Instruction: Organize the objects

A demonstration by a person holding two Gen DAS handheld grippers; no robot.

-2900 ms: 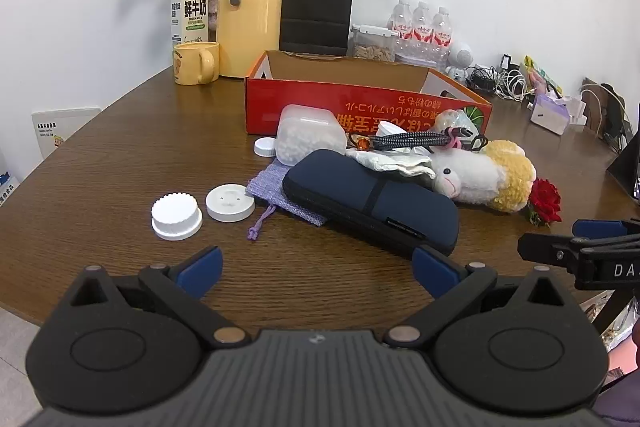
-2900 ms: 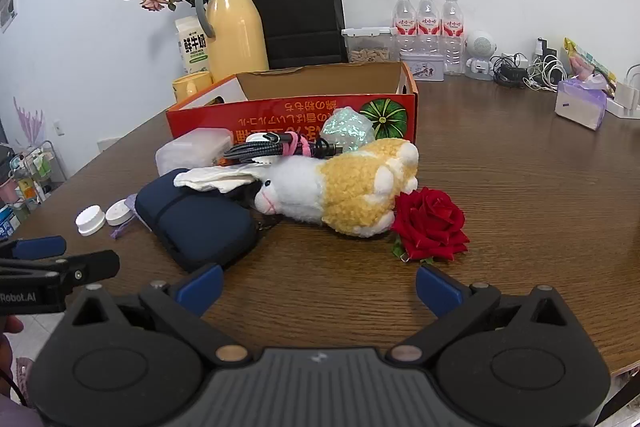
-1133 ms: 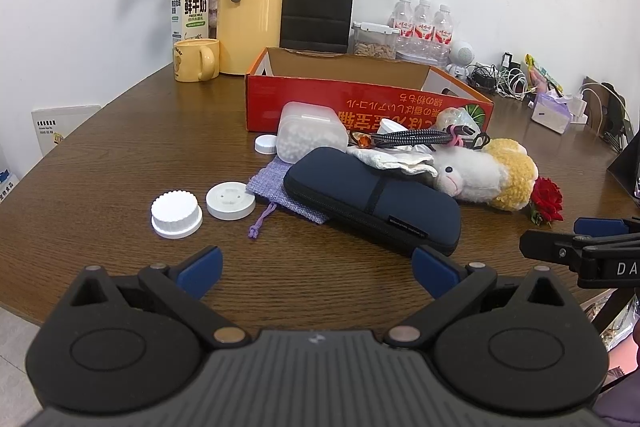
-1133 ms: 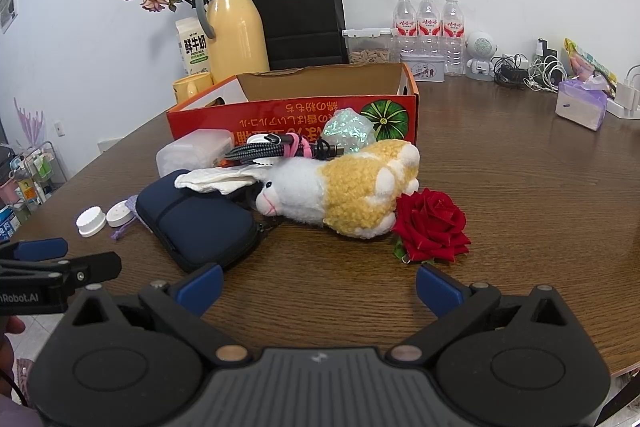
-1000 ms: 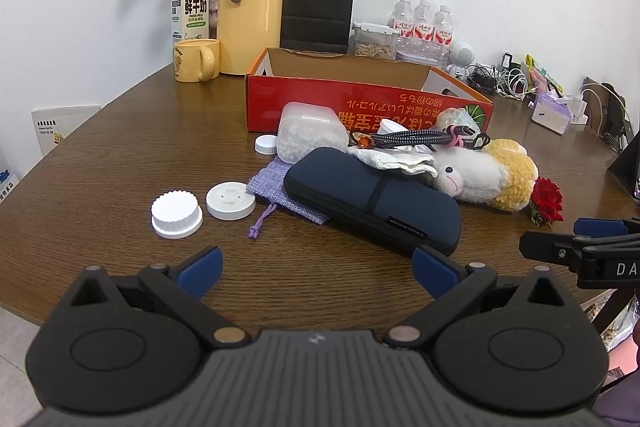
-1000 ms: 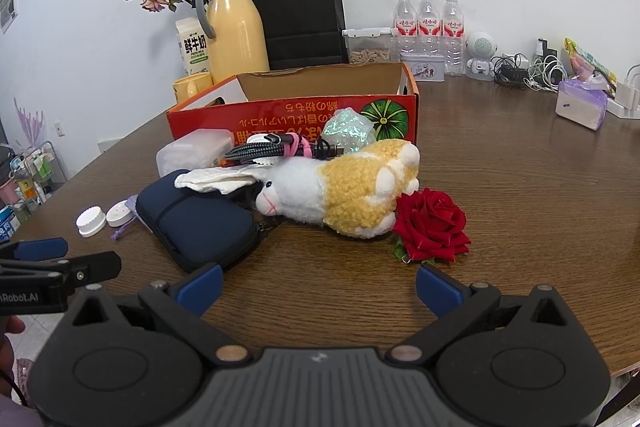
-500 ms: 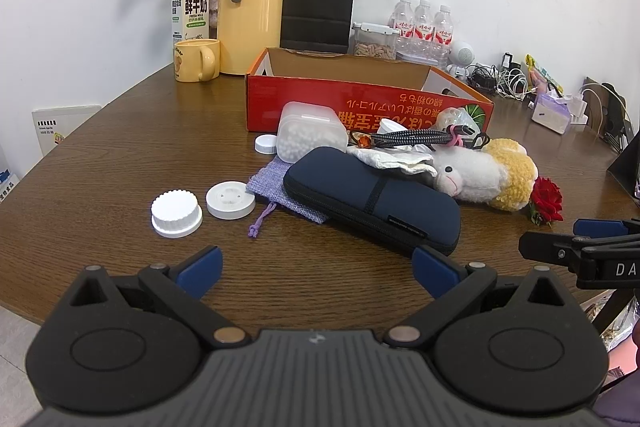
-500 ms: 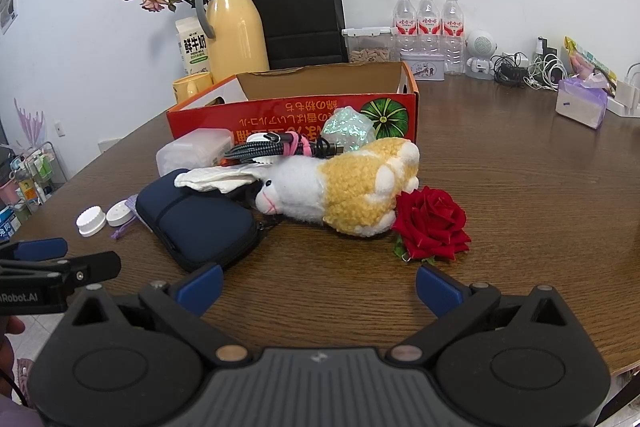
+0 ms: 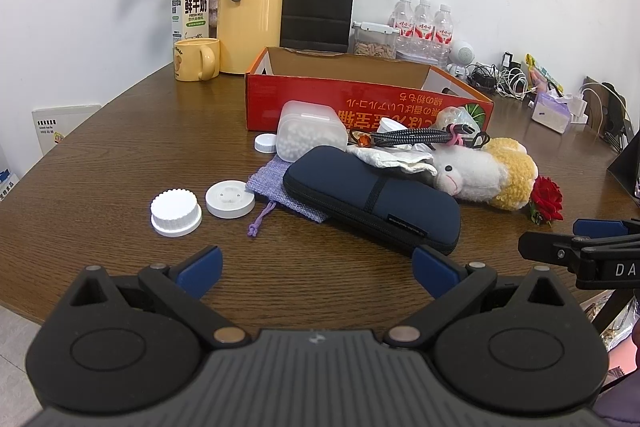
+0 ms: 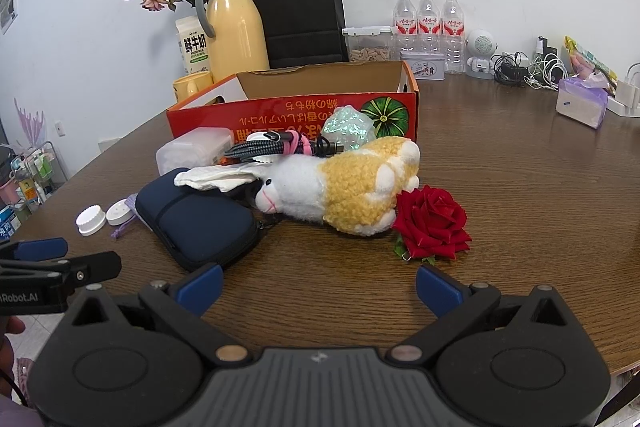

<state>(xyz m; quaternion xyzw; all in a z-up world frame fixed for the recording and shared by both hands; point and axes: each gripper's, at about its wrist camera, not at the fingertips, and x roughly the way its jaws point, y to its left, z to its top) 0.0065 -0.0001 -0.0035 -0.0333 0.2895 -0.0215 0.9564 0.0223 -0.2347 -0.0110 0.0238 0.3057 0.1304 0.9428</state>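
Objects lie heaped on the counter [image 9: 100, 163] just before the red box [image 9: 360, 103], likely their destination: navy case [image 9: 372, 199], plush toy [image 10: 344, 187], rose [image 10: 434, 223]. Both the left gripper [image 9: 316, 267] and right gripper [image 10: 318, 281] hover with jaws wide apart, holding nothing.

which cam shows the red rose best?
Right wrist: the red rose lies close and whole, its bloom touching the plush toy. Left wrist shows it small at the far right, partly behind the toy.
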